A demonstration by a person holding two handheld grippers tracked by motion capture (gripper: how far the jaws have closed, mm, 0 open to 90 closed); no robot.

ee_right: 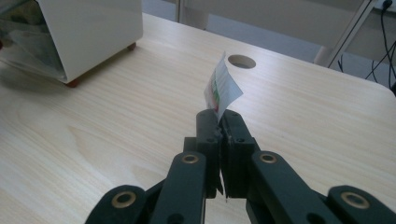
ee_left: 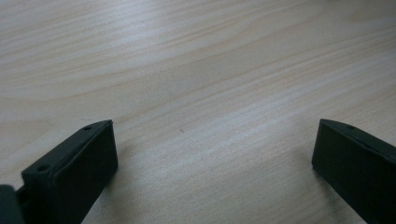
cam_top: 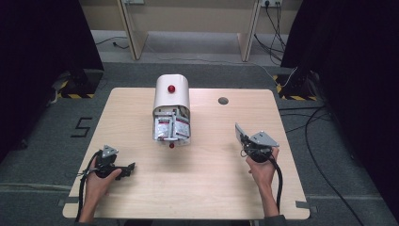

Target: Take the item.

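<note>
A white round-topped box with a red knob lies at the table's middle back, its front open. Several silver sachets are stacked in its mouth. My right gripper is at the right of the table, shut on a thin white sachet with red and green print. In the right gripper view the sachet sticks up from the closed tips of that gripper. My left gripper rests low at the front left, pointing right, and it stands open over bare wood.
The wooden table has a round cable hole at its back right, which the right gripper view shows as a hole beyond the sachet. The box sits to the left there. Cables trail on the floor at the right.
</note>
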